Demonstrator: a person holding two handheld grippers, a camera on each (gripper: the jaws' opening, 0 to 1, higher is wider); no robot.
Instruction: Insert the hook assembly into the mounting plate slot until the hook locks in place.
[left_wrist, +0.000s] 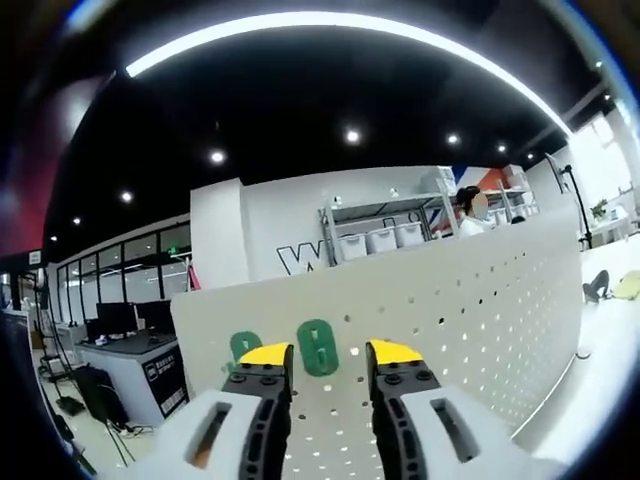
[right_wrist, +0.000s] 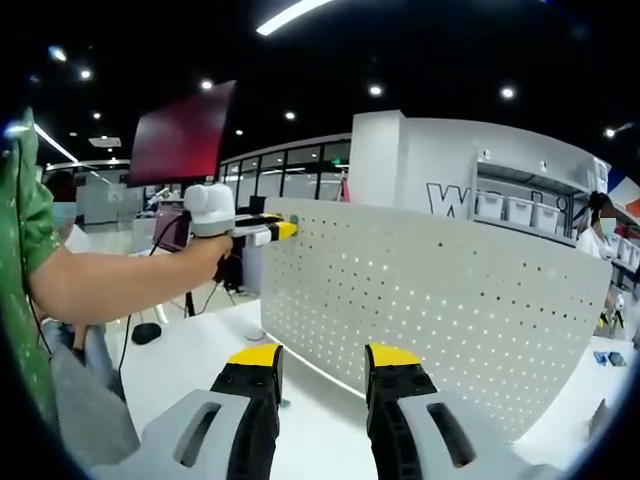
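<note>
A white perforated mounting plate stands upright on the table. Two green hook pieces sit on its face, side by side. My left gripper is open just in front of them, the right-hand green piece showing through the gap between its yellow-tipped jaws. In the right gripper view the same plate stands ahead, and the left gripper, held by a person's arm, is at the plate's upper left corner. My right gripper is open and holds nothing, low over the white table.
The white table runs under the plate, with a small dark object on it at the left. Behind are a shelf with white bins, desks with monitors and a person.
</note>
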